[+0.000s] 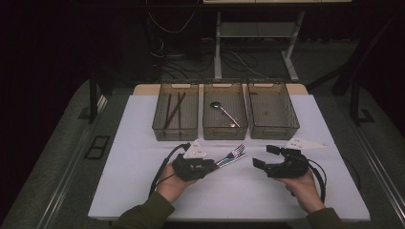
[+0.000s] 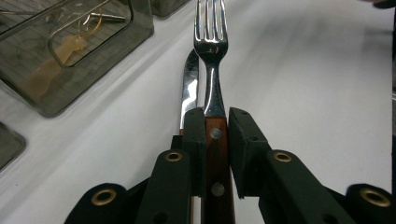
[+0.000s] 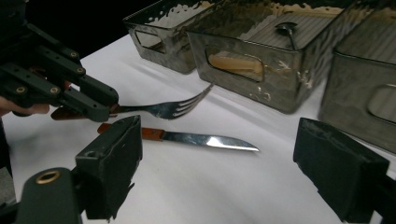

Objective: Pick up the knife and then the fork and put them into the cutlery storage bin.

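Right now my left claw (image 2: 216, 140) pinches the fork (image 2: 211, 42) by its wooden handle at frame centre, and my wide-open right claw (image 3: 233, 163) could knock the knife (image 3: 196, 138) lying beneath.

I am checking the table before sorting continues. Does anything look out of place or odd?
Nothing looks spilled or damaged. One knife lies loose on the white table, outside the bins, just under the fork that the left gripper holds by its wooden handle. The right-hand bin looks empty.
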Demonstrator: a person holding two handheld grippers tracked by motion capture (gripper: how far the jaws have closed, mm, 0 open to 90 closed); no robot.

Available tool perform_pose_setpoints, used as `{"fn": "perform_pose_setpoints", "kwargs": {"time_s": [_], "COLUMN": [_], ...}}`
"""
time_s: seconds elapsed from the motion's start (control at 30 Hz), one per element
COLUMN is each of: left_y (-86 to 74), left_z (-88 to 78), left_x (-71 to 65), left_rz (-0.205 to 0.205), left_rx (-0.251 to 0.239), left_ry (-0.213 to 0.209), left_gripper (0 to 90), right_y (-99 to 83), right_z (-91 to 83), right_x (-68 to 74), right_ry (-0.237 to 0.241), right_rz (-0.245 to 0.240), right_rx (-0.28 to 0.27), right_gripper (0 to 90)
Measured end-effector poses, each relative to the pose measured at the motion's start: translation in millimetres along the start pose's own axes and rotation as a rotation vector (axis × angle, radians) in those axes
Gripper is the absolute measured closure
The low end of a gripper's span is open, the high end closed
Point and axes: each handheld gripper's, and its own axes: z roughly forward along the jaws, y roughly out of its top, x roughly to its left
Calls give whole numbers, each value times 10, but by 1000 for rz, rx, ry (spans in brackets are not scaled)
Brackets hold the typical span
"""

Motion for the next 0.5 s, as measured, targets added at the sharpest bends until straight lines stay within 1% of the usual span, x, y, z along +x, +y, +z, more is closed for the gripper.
{"fn": "perform_pose_setpoints", "kwargs": {"time_s": [0.07,0.1,0.17,0.23,0.27,0.3,0.33,0.37,0.43,0.47,0.5], "left_y": [2,3,6,15,17,20,26,29,39,44,48], "left_z": [-2,3,6,6,14,19,20,34,52,51,63], "left_x": [-3,-12,-18,-22,-36,-48,-58,-78,-107,-114,-134], "left_rz": [1,-5,-5,6,0,3,11,4,11,25,18], "left_rx": [-2,-8,-12,-6,-17,-17,-11,-20,-20,-11,-23], "left_ry": [-1,0,0,-1,-1,0,0,-2,-6,-9,-9], "left_gripper": [769,769,769,769,769,769,769,769,769,769,769], "right_y": [17,21,29,32,34,34,36,37,37,34,31], "right_z": [63,96,158,216,239,267,287,308,350,370,387], "right_x": [0,0,5,9,12,12,12,6,-9,-9,-15], "right_ry": [20,33,49,64,66,65,74,85,100,105,112], "right_rz": [8,15,21,25,32,35,46,52,62,71,78], "right_rx": [-1,-6,0,3,6,-1,0,1,0,1,4], "right_gripper": [216,227,236,241,242,249,272,295,336,354,370]}}
